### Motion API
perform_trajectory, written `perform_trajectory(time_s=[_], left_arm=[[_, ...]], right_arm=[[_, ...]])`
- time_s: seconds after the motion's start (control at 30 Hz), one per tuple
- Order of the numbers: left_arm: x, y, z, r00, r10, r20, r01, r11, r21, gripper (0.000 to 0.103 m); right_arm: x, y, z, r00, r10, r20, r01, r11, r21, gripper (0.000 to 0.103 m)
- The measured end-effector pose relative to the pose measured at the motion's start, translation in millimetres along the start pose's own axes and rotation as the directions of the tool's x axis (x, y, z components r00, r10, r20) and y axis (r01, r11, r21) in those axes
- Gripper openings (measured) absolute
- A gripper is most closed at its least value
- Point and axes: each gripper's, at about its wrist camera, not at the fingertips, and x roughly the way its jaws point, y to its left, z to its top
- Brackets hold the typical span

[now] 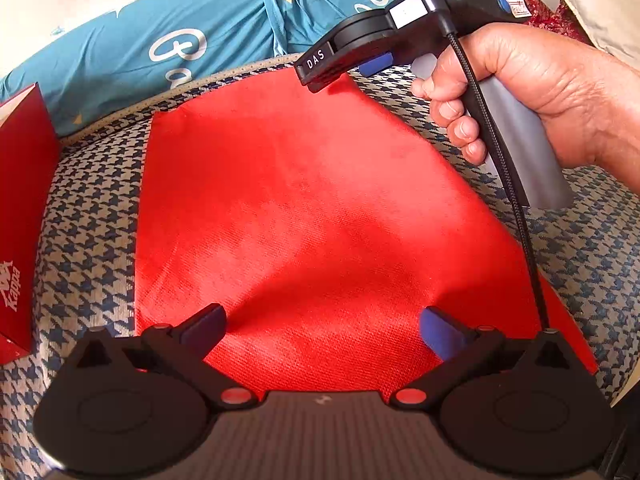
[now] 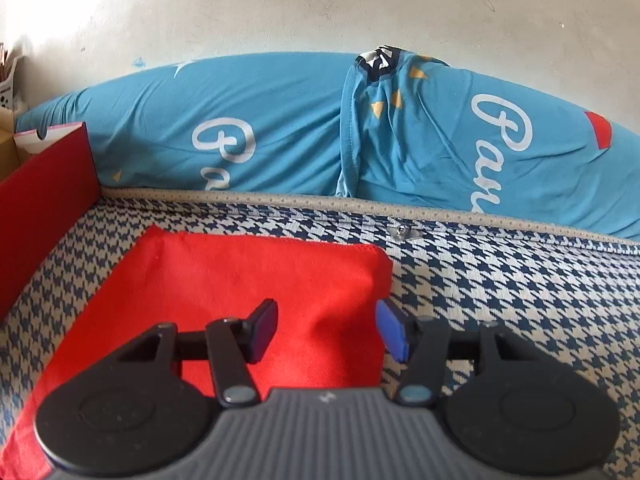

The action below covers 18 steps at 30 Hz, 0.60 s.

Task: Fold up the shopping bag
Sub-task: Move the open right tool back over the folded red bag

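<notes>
Here my right claw [image 2: 326, 330] hovers, jaws apart, low-centre over the red bag [image 2: 248, 280], probably lining up its right edge.

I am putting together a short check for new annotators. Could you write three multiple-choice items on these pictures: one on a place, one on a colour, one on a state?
1. Where does the shopping bag lie?
A. Inside the red box
B. Flat on the houndstooth cover
C. Draped over the blue pillow

2. What colour is the shopping bag?
A. Red
B. Green
C. White

3. How do the jaws of the left hand-held gripper stand?
A. Clamped on the bag
B. Shut on nothing
C. Open above the bag

Key:
1 B: both views show the bag spread on the houndstooth cover, with the red box to its side and the blue pillow behind it.
2 A: its fabric is bright red.
3 C: the two pads stand far apart with bare red fabric between them.
</notes>
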Motion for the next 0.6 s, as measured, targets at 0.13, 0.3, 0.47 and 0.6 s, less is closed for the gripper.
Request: perform_trajectory(time_s=[0.13,0.3,0.47,0.6], left_arm=[[2,5,2,1.0,-0.004,0.005,0.004,1.0,-0.021,0.103],[11,9,1,1.0,-0.023,-0.015,0.022,0.998,-0.053,0.103],[13,7,1,1.0,-0.018,-0.012,0.018,0.998,-0.054,0.103],[14,8,2,1.0,-0.02,-0.015,0.019,0.998,-0.06,0.103]], right_arm=[[6,2,-3,0.998,0.044,-0.033,-0.044,0.999,0.003,0.049],[24,3,-15,0.993,0.039,-0.109,-0.037,0.999,0.014,0.053],[26,14,-23,0.996,0.032,-0.086,-0.037,0.997,-0.062,0.069],[25,18,-25,0.997,0.025,-0.078,-0.031,0.996,-0.079,0.075]])
